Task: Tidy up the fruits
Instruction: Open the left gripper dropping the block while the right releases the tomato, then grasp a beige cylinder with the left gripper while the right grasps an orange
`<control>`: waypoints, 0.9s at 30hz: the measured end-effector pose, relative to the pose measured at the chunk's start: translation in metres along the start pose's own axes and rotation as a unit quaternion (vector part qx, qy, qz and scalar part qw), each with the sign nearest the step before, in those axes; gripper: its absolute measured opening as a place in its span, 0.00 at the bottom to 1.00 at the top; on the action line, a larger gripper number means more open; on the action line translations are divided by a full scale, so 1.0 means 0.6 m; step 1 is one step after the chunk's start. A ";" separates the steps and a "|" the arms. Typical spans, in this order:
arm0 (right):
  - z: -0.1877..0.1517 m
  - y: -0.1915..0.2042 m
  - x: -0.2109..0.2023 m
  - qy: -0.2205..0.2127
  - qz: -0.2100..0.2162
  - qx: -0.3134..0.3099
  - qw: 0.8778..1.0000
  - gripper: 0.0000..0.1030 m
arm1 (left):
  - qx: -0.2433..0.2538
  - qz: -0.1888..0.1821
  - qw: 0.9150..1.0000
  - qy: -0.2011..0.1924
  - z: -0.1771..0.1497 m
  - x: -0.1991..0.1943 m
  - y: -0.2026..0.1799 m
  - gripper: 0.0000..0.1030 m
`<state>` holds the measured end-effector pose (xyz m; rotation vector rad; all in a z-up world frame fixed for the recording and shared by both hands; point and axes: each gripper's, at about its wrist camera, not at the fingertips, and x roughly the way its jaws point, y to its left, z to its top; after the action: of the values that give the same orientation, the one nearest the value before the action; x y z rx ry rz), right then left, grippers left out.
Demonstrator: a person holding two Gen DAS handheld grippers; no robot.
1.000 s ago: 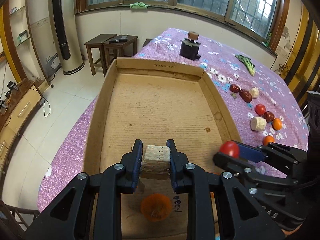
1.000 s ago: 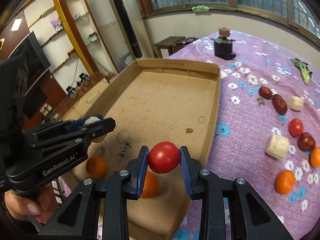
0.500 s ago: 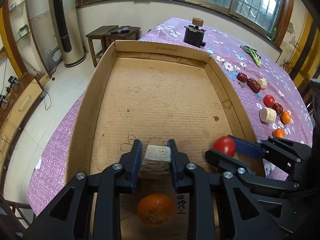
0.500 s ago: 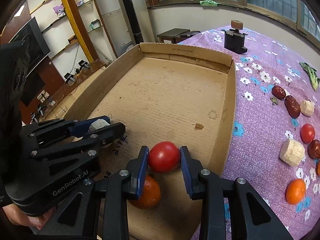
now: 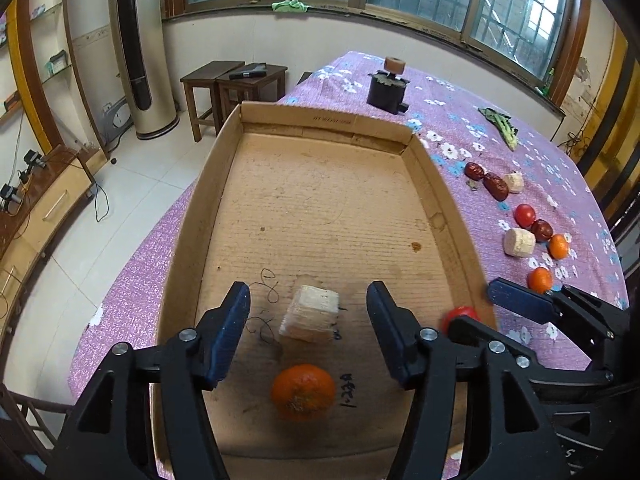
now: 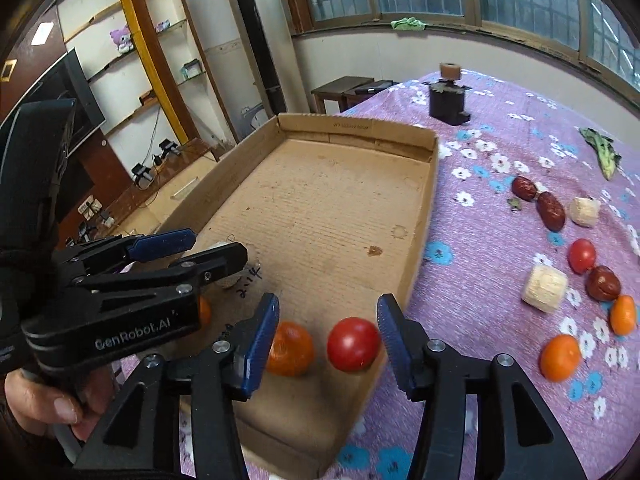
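Note:
A shallow cardboard tray (image 5: 432, 184) (image 6: 416, 248) lies on the purple flowered cloth. My left gripper (image 5: 308, 312) hangs over its near end with jaws opening; a pale cut block (image 5: 310, 314) lies on the tray floor between them, untouched by the pads. An orange (image 5: 303, 391) sits just nearer. My right gripper (image 6: 328, 332) is also opening over the tray's near right corner. A red tomato (image 6: 353, 344) (image 5: 460, 315) rests between its jaws, free of the pads, beside another orange (image 6: 290, 349).
On the cloth right of the tray lie dates (image 6: 551, 210), another tomato (image 6: 582, 255), two pale chunks (image 6: 545, 288), and two oranges (image 6: 560, 358). A black holder (image 6: 447, 100) stands at the far end, a green vegetable (image 6: 602, 150) at far right. A hand (image 6: 44, 400) holds the left gripper.
Both grippers have opened. The pale block has dropped from the left jaws onto the tray floor, and the tomato has left the right jaws and now sits in the tray.

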<state>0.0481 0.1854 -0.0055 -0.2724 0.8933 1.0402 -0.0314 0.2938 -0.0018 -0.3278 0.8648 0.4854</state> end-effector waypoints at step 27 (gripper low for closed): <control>-0.068 -0.105 -0.145 -0.047 -0.048 0.069 0.995 0.52 | 0.044 -0.030 0.998 -0.018 -0.008 -0.051 -0.093 0.58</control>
<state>0.0624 0.0745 0.0212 -0.1480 0.8532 0.8908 -0.0218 0.2361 0.0240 -0.2626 0.8358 0.3946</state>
